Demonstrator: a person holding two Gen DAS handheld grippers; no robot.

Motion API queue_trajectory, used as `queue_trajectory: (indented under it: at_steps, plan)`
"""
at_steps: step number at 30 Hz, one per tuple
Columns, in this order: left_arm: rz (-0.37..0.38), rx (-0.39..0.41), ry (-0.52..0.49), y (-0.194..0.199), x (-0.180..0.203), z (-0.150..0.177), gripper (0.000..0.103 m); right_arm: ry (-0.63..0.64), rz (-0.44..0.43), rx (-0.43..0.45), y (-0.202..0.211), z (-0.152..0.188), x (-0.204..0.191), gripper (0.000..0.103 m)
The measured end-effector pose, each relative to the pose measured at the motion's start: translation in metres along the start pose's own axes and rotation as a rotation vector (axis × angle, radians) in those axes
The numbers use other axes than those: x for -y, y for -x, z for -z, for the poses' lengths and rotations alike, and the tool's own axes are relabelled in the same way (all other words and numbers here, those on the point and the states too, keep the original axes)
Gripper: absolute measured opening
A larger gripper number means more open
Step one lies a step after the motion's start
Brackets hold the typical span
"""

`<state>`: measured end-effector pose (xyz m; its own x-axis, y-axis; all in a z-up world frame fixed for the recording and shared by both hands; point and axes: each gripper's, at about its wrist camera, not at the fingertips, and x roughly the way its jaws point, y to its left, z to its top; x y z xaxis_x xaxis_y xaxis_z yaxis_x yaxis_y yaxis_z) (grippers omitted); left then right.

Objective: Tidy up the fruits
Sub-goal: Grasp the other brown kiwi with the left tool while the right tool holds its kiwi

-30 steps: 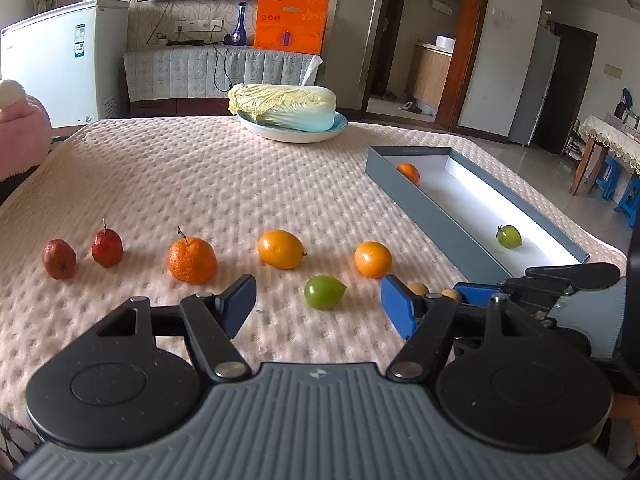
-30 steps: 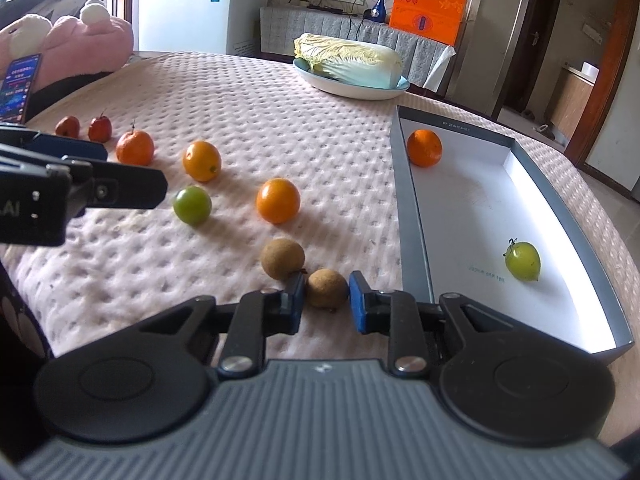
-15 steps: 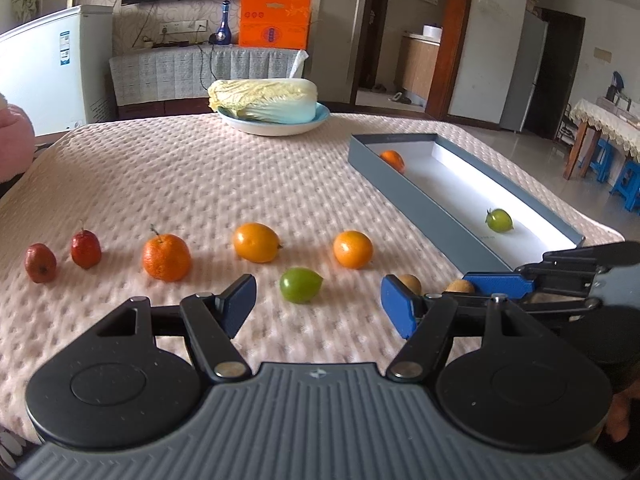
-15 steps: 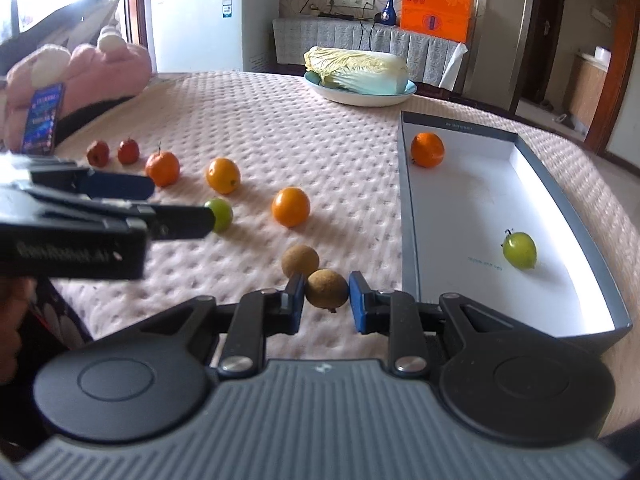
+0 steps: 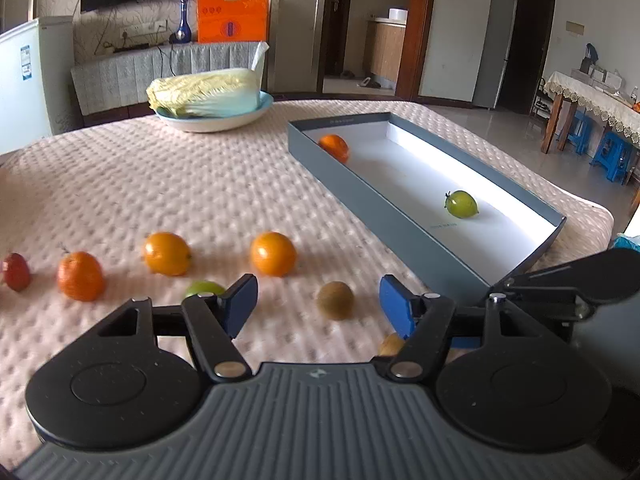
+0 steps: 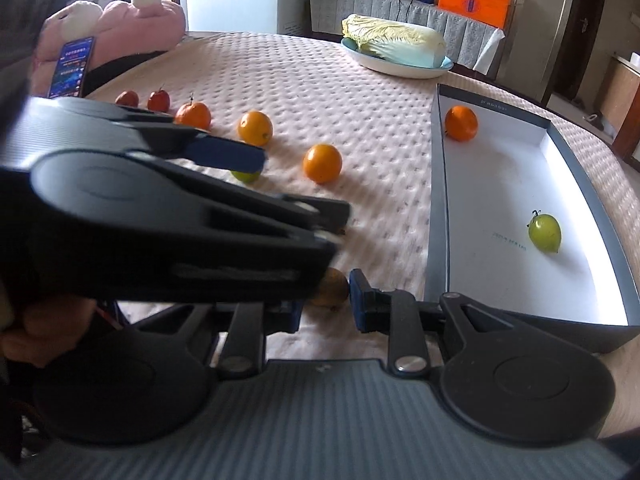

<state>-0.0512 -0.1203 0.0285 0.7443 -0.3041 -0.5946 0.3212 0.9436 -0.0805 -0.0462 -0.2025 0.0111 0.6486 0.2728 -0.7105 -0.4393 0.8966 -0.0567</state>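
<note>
My left gripper [image 5: 318, 302] is open, its jaws on either side of a brown kiwi [image 5: 335, 300] on the pink cloth. My right gripper [image 6: 325, 300] is shut on a second brown kiwi [image 6: 330, 290], held just left of the grey box [image 6: 437, 200]; this kiwi also peeks out in the left wrist view [image 5: 391, 345]. The box holds an orange [image 6: 461, 123] and a green fruit [image 6: 544, 233]. Oranges [image 5: 273, 254] [image 5: 166, 253], a tangerine [image 5: 80, 276], a green fruit [image 5: 203, 289] and a red fruit [image 5: 16, 272] lie in a row.
A bowl with a cabbage [image 5: 208, 94] stands at the back of the table. A pink plush toy [image 6: 120, 28] and a phone [image 6: 72, 66] are at the left edge. The left gripper's body [image 6: 160, 216] fills the left of the right wrist view.
My left gripper has swung right and forward, so the loose kiwi now sits between its jaws. My right gripper still holds its kiwi and the left one now crosses its view.
</note>
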Motion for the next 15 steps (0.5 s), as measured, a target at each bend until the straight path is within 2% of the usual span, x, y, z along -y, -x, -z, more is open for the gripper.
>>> queue_trajectory:
  at_steps: [8, 15]
  plan:
    - [-0.017, -0.063, -0.005, -0.026, 0.010, 0.003, 0.059, -0.004, -0.013, -0.002, 0.000, 0.001, 0.002, 0.028]
    - [-0.026, -0.058, -0.015, -0.030, 0.011, 0.005, 0.053, -0.012, -0.015, -0.004, 0.000, 0.002, 0.003, 0.028]
